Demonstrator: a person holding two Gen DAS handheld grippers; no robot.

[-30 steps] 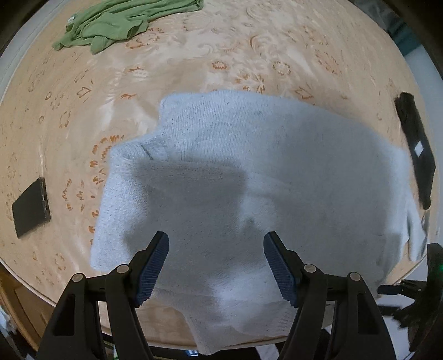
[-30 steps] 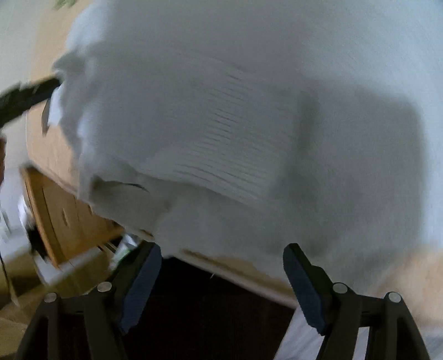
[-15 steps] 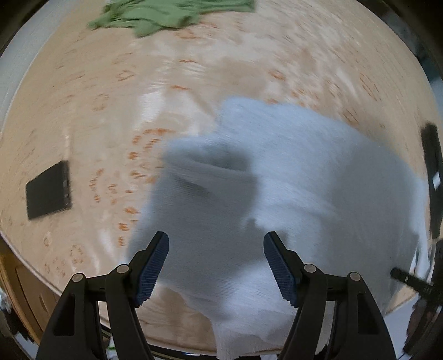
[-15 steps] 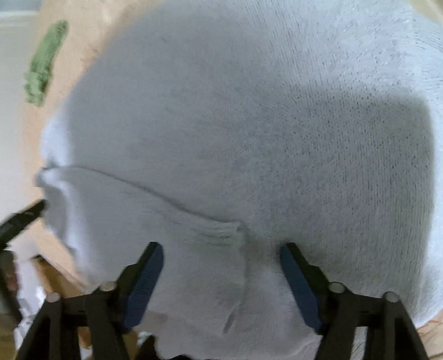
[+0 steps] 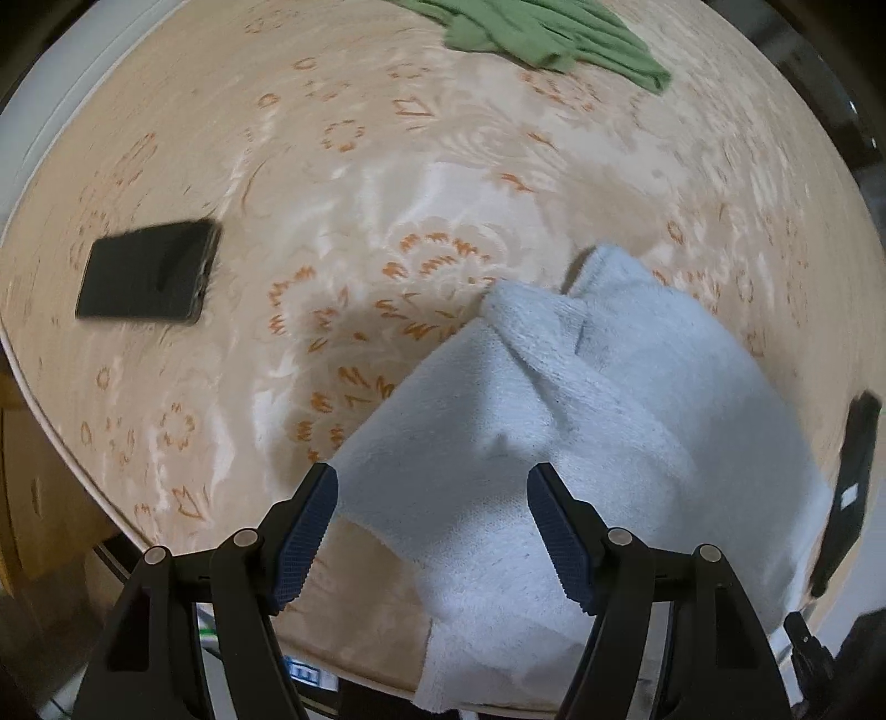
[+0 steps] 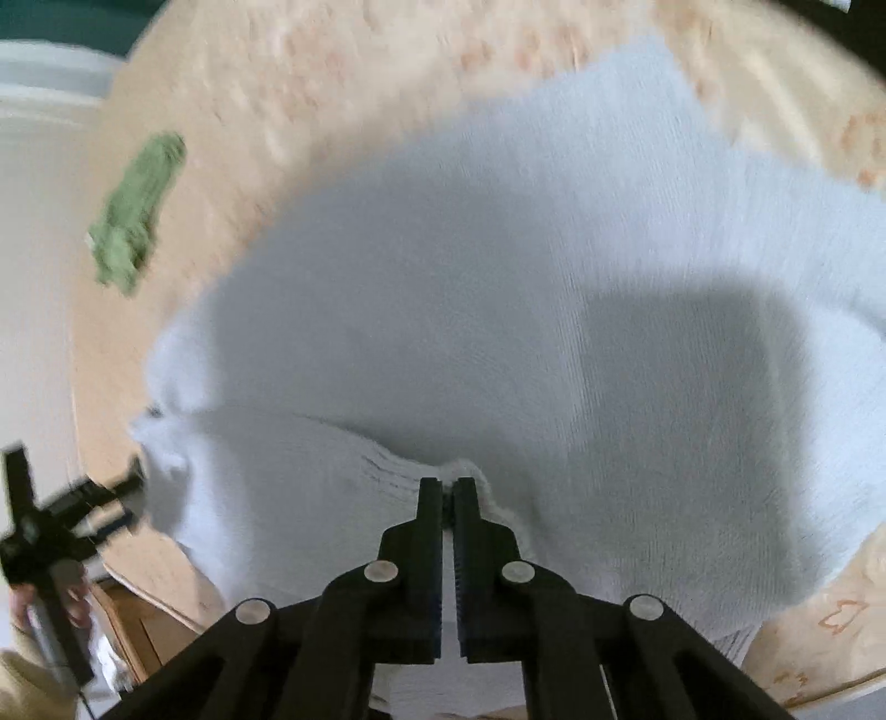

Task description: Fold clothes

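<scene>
- A dark phone (image 5: 148,270) lies flat at the far left of the surface (image 5: 343,183), well apart from the clothes; no writing on it can be read.
- The surface is covered in a cream cloth with an orange floral pattern.
- The left gripper (image 5: 432,531) hovers with its fingers (image 5: 303,533) spread wide, holding nothing, above the near edge of the pale blue sweater (image 5: 581,421).
- The pale blue sweater sits at the near right part of the surface, partly bunched, with one corner hanging over the front rim.
- A green garment (image 5: 542,30) lies crumpled at the far edge, well apart from the sweater.
- A black object (image 5: 850,493) with a small white label lies at the right edge, just beside the sweater; the label is too small to read.
- In the right wrist view, the right gripper (image 6: 447,493) has its fingers (image 6: 429,531) pinched together on a raised fold of the sweater's ribbed edge.
</scene>
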